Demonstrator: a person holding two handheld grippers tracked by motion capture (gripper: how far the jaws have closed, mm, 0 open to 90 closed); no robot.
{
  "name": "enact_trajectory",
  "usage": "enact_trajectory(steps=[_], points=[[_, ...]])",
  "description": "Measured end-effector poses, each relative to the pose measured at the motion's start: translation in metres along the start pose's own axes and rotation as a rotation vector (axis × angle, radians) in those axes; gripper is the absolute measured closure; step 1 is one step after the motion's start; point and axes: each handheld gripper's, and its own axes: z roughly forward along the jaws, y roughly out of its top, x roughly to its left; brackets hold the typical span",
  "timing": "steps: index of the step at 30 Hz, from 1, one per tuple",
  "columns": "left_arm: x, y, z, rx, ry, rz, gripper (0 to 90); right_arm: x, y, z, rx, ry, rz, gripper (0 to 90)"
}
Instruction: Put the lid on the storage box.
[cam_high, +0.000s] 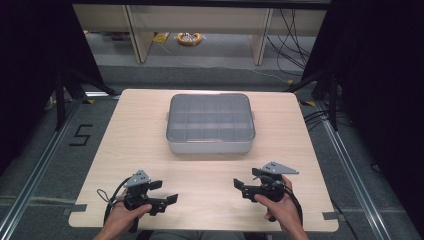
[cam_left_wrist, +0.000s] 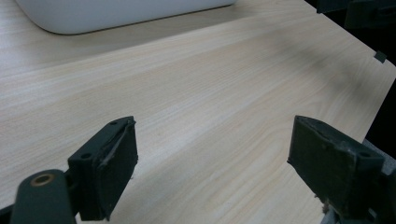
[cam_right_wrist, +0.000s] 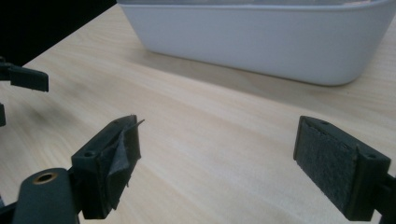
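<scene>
The grey box (cam_high: 210, 124) sits at the middle of the counter (cam_high: 135, 145), toward its far half, flat on the wood with its long side facing me. Through its see-through lid I can make out a grid of compartments; what lies in them is too dim to tell. In my right gripper view the box's pale front wall (cam_right_wrist: 261, 39) runs across the top, with bare wood between it and my jaws. In my left gripper view one rounded corner of the box (cam_left_wrist: 116, 11) shows at the upper left.

My left gripper (cam_high: 166, 192) is near the front edge of the counter, left of the middle, well apart from the box and pointing toward the right. Its jaws stand wide, released, with nothing between the pads, just wood grain below them.

My right gripper (cam_high: 240, 186) is near the front edge on the other side, pointing leftward toward the left one, with a gap between the two. Its jaws are likewise spread and hold nothing. My hands grip both handles from below, cables trailing behind them.
</scene>
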Motion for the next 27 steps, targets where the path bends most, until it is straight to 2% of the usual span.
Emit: enact_trajectory(steps=[1, 2, 3, 4, 5, 6, 7, 9, 10, 11, 12, 13, 14, 15, 16, 17, 19, 20, 21, 22, 23, 24, 25, 27], points=[[-0.002, -0.002, 0.000, -0.003, -0.001, 0.006, 14.9, 0.003, -0.003, -0.003, 0.000, 0.008, -0.020, 15.8], [-0.002, -0.002, 0.000, -0.003, -0.001, 0.006, 14.9, 0.003, -0.003, -0.003, 0.000, 0.008, -0.020, 15.8], [-0.003, -0.002, -0.001, 0.007, 0.000, 0.011, 14.9, 0.005, -0.005, -0.004, 0.010, 0.018, -0.001, 15.8], [-0.004, -0.003, -0.002, 0.005, 0.002, 0.016, 15.0, 0.007, -0.009, -0.006, 0.024, 0.024, -0.006, 15.8], [-0.007, -0.004, -0.002, 0.005, 0.010, 0.019, 14.9, 0.011, -0.011, -0.007, 0.035, 0.025, 0.026, 15.8], [-0.007, -0.004, -0.002, 0.005, 0.010, 0.019, 14.9, 0.011, -0.011, -0.007, 0.035, 0.025, 0.026, 15.8], [-0.009, -0.006, -0.004, 0.017, 0.005, 0.039, 15.0, 0.011, -0.014, -0.007, 0.030, 0.022, -0.022, 15.8], [-0.011, -0.007, -0.003, 0.009, 0.001, 0.029, 15.0, 0.011, -0.016, -0.008, 0.039, 0.026, -0.026, 15.8], [-0.013, -0.009, -0.004, 0.022, 0.005, 0.049, 15.0, 0.013, -0.018, -0.010, 0.041, 0.019, -0.018, 15.8], [-0.013, -0.009, -0.004, 0.022, 0.005, 0.049, 14.9, 0.013, -0.018, -0.010, 0.041, 0.019, -0.018, 15.8], [-0.015, -0.010, -0.004, 0.015, 0.002, 0.041, 14.9, 0.014, -0.021, -0.011, 0.047, 0.026, -0.026, 15.8], [-0.017, -0.011, -0.005, 0.020, 0.002, 0.048, 14.9, 0.014, -0.023, -0.012, 0.045, 0.013, -0.041, 15.8], [-0.018, -0.012, -0.005, 0.022, 0.001, 0.044, 15.0, 0.016, -0.025, -0.013, 0.060, 0.009, -0.024, 15.8], [-0.019, -0.013, -0.006, 0.031, 0.005, 0.052, 14.9, 0.017, -0.027, -0.014, 0.056, 0.025, -0.020, 15.8], [-0.020, -0.014, -0.005, 0.017, -0.002, 0.046, 14.9, 0.016, -0.028, -0.014, 0.062, 0.014, -0.031, 15.9], [-0.022, -0.015, -0.006, 0.022, 0.000, 0.045, 15.0, 0.019, -0.030, -0.016, 0.078, 0.006, -0.012, 16.0], [-0.022, -0.015, -0.007, 0.031, -0.004, 0.054, 14.9, 0.019, -0.032, -0.016, 0.086, 0.003, -0.013, 16.1], [-0.024, -0.016, -0.007, 0.032, 0.002, 0.053, 14.9, 0.020, -0.035, -0.016, 0.090, 0.017, -0.013, 16.0], [-0.025, -0.017, -0.007, 0.034, -0.006, 0.047, 15.0, 0.023, -0.039, -0.018, 0.110, 0.005, -0.015, 16.0], [-0.027, -0.018, -0.008, 0.046, -0.007, 0.058, 14.9, 0.024, -0.042, -0.018, 0.117, 0.023, -0.008, 16.0], [-0.028, -0.019, -0.007, 0.036, -0.013, 0.054, 15.0, 0.029, -0.044, -0.020, 0.133, 0.015, 0.035, 16.1], [-0.028, -0.019, -0.007, 0.036, -0.013, 0.054, 15.0, 0.029, -0.045, -0.022, 0.141, 0.008, 0.031, 16.1], [-0.028, -0.019, -0.008, 0.049, -0.009, 0.060, 14.9, 0.026, -0.047, -0.022, 0.130, 0.015, 0.000, 16.2], [-0.030, -0.020, -0.007, 0.039, -0.019, 0.049, 14.9, 0.027, -0.050, -0.022, 0.131, 0.019, 0.005, 16.3]])
